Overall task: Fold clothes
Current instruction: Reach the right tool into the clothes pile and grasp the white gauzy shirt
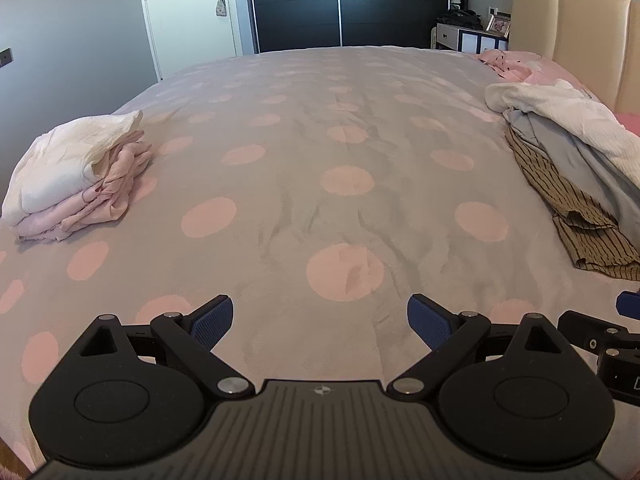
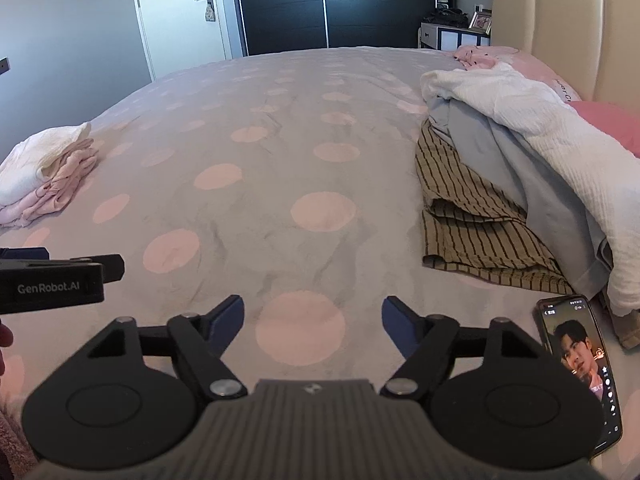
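Observation:
A heap of unfolded clothes lies at the right of the bed: a white crinkled garment [image 2: 532,120] on top, a grey one [image 2: 504,160] under it, and a brown striped one [image 2: 472,224] at the bottom. A folded stack of white and pink clothes [image 1: 76,176] sits at the left. My left gripper [image 1: 320,320] hovers open over bare bedspread, nothing between its blue pads. My right gripper [image 2: 312,324] is open too, with only bedspread between its fingers. The striped garment [image 1: 568,208] lies to the right of both grippers.
The bed [image 1: 320,140] has a grey cover with pink dots. A phone [image 2: 580,368] with a lit screen lies by the right gripper's right side. Pink pillows [image 2: 504,58], a beige headboard [image 2: 560,20], a nightstand [image 2: 452,34], a dark wardrobe [image 2: 332,8] and a door [image 2: 176,16] stand beyond.

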`<state>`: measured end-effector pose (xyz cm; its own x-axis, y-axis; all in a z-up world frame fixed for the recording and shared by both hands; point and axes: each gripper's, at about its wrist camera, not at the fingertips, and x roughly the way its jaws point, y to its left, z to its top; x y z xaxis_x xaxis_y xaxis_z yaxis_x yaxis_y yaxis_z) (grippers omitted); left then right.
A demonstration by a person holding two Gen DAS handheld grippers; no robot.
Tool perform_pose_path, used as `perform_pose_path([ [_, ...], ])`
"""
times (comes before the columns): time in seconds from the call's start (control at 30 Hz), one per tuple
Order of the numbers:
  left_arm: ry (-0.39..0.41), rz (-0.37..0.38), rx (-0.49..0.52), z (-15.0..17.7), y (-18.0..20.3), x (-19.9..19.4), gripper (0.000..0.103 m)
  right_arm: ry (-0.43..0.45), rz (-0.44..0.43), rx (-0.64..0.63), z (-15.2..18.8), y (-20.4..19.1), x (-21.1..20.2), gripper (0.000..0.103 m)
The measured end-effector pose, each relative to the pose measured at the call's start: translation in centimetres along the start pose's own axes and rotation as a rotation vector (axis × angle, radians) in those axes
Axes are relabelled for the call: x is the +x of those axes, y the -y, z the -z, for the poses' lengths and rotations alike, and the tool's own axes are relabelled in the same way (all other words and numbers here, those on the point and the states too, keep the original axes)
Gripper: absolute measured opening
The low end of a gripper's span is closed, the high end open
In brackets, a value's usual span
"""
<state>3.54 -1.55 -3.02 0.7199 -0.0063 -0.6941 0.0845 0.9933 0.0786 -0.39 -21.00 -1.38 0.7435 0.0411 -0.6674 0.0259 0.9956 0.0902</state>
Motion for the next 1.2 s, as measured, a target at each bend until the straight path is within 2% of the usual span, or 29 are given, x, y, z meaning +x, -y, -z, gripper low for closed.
perform_pose_path([
  [0.07, 0.004, 0.001, -0.001, -0.4, -0.1, 0.5, 0.096, -0.014, 0.010, 0.001, -0.4, 0.9, 0.4, 0.062],
  [0.13, 0.008, -0.002, -0.001, -0.9, -0.4, 1.1, 0.094, -0.022, 0.028, -0.001, -1.2, 2.0, 0.7, 0.062],
  [0.27, -0.003, 0.003, -0.005, -2.0, -1.0, 2.4, 0.077, -0.016, 0.091, -0.001, -4.1, 5.5, 1.2, 0.061],
  [0.43, -0.013, -0.025, -0.014, -2.8, -1.9, 3.8, 0.075, 0.017, 0.221, -0.070, -9.2, 11.3, 1.5, 0.060],
  [0.63, -0.050, -0.056, -0.024, -2.9, -2.7, 5.8, 0.075, 0.046, 0.393, -0.073, -14.3, 19.9, 2.3, 0.062],
  [0.8, -0.083, -0.065, -0.037, -3.0, -2.8, 7.4, 0.075, -0.003, 0.406, 0.017, -15.4, 24.9, 4.3, 0.060],
  [0.93, -0.099, -0.058, -0.037, -3.2, -2.2, 8.4, 0.075, -0.037, 0.370, 0.061, -15.4, 26.3, 5.8, 0.050],
  [0.97, -0.104, -0.057, -0.033, -3.1, -2.1, 8.5, 0.075, -0.043, 0.360, 0.075, -15.4, 26.5, 6.0, 0.045],
  [1.0, -0.110, -0.056, -0.029, -3.0, -2.0, 8.7, 0.075, -0.044, 0.345, 0.092, -15.3, 26.5, 6.1, 0.030],
  [1.1, -0.126, -0.057, -0.024, -2.8, -1.7, 9.0, 0.075, -0.051, 0.359, 0.076, -15.7, 25.7, 5.9, 0.014],
  [1.2, -0.133, -0.065, -0.028, -2.7, -1.8, 8.6, 0.075, -0.047, 0.357, 0.036, -16.4, 24.2, 5.5, 0.009],
])
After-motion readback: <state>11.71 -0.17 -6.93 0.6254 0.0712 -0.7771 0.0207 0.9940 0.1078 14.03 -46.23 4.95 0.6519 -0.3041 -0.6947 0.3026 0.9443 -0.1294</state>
